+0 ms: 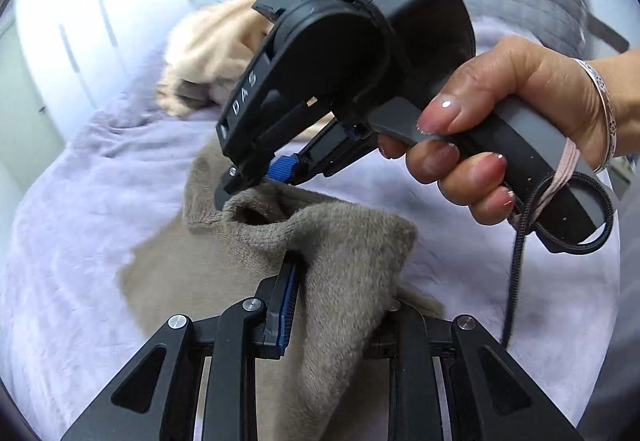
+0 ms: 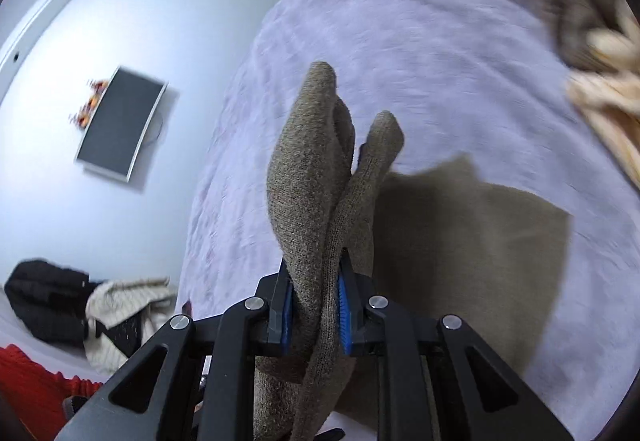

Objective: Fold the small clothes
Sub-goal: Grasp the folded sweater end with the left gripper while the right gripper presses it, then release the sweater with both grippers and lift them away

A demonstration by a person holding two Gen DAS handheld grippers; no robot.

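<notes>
Both the left gripper and right gripper pinch the taupe garment lifted above the lavender bed, open bedding at frame left.

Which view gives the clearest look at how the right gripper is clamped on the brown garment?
The right wrist view: the right gripper shows its blue pads pressed on a bunched fold of the brown garment. The left wrist view shows that gripper from outside, nipping the garment's edge, pads mostly hidden.
</notes>
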